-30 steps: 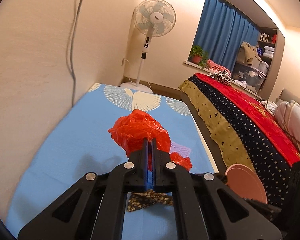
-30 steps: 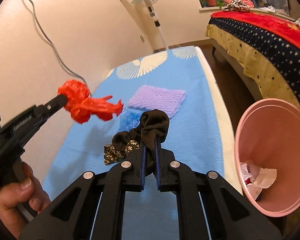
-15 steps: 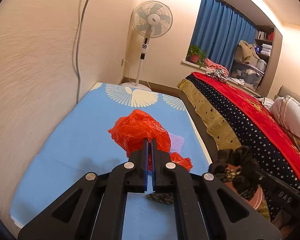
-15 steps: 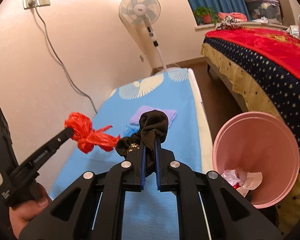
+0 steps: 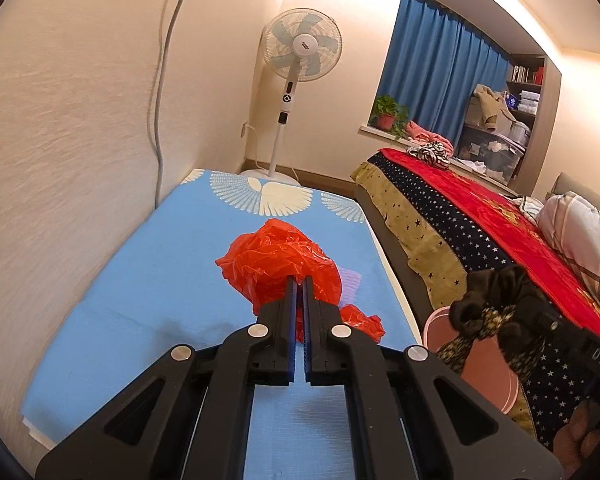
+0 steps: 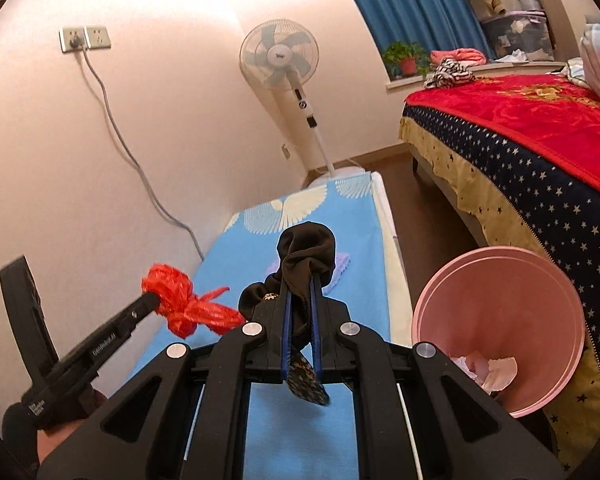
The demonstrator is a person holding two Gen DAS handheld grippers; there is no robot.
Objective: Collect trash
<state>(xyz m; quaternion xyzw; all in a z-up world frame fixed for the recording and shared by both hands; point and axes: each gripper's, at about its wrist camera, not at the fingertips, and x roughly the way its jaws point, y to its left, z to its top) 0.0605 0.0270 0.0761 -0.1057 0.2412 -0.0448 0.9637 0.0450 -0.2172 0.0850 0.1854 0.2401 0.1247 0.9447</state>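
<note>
My left gripper [image 5: 299,280] is shut on a crumpled red plastic bag [image 5: 276,264], held above the blue table [image 5: 140,304]. The bag and gripper also show in the right wrist view [image 6: 180,304]. My right gripper [image 6: 300,280] is shut on a black cloth [image 6: 306,252] with a patterned tail, lifted above the table; it shows in the left wrist view [image 5: 492,308] over the bin. A pink bin [image 6: 500,328] stands on the floor right of the table, with crumpled paper [image 6: 488,368] inside.
A purple foam pad [image 6: 340,264] lies on the table beyond the cloth. A standing fan [image 5: 296,80] is at the table's far end. A bed with a red and starry cover [image 6: 520,132] lies to the right. A cable [image 6: 140,168] hangs down the wall.
Both grippers have risen with their loads. The right gripper with the black cloth has moved right, toward the pink bin, and now shows in the left wrist view.
</note>
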